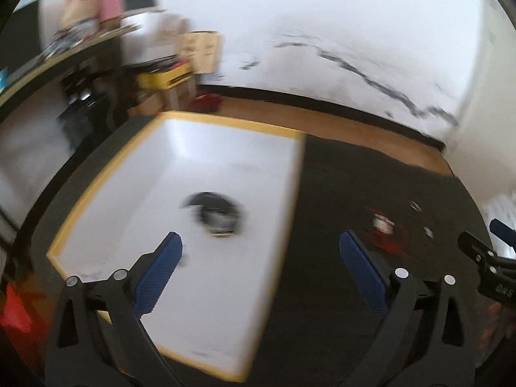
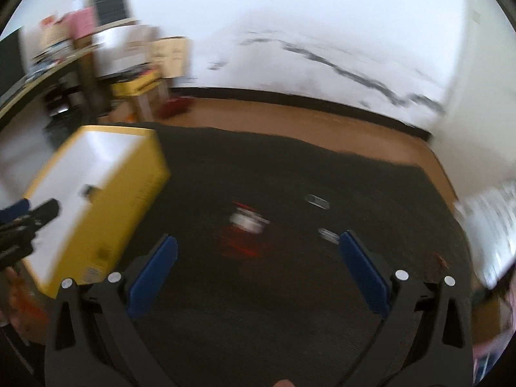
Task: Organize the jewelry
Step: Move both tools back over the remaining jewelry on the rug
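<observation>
left tongs (image 1: 259, 258) agape over box (image 1: 180, 161), right tongs (image 2: 258, 258) agape

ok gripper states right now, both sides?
Left gripper: open, holding nothing.
Right gripper: open, holding nothing.

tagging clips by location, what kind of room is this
Probably a spare room or home workshop used as a recording spot: a dark mat on a wooden floor, cluttered shelves with cardboard boxes against a bare white wall.
</observation>
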A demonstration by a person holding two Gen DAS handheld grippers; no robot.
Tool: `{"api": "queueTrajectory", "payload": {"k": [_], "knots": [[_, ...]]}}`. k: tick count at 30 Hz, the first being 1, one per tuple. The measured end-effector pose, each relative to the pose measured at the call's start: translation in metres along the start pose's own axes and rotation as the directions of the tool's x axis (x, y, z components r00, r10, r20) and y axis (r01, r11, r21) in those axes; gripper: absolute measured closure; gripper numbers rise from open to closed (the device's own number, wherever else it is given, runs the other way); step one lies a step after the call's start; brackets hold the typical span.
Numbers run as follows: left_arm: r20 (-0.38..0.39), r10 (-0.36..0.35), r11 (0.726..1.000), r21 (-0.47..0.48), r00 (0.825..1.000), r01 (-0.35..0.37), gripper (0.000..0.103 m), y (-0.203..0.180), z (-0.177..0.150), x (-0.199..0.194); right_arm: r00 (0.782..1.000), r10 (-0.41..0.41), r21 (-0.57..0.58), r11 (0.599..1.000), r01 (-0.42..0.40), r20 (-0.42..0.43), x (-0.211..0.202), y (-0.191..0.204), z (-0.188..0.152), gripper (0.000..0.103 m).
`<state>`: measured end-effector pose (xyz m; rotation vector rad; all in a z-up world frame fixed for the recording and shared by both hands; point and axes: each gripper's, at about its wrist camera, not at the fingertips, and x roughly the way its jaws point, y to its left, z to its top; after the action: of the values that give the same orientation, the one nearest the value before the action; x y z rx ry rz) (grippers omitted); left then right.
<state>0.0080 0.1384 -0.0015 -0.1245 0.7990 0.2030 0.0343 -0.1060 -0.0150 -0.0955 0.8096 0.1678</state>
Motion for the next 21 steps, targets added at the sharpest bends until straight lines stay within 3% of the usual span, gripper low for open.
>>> {"api": "queueTrajectory", "payload": {"k": [3,8,21], "knots": [[-0.017,-0.036,0.996,0.080,0.999,0.037,0.007,-0.054,-0.007,0.006,0.999,-0.033,0.081,0.996,0.036,-0.037,0.001,-0.049,-0.018,0.006],[-0.032,-0.066,0.988,0.136,0.997,0.070,0.007,-0.107,-0.014,0.014,0.997,-0.070,0.124,0.989,0.075,-0.039,-0.010,-0.095,-0.036,0.006],[-0.063,-0.078,0.976,0.198,0.995,0.089,0.007,-0.173,-0.025,0.030,0.993,-0.106,0.178,0.977,0.115,-0.060,-0.025,-0.155,-0.063,0.006]]}}
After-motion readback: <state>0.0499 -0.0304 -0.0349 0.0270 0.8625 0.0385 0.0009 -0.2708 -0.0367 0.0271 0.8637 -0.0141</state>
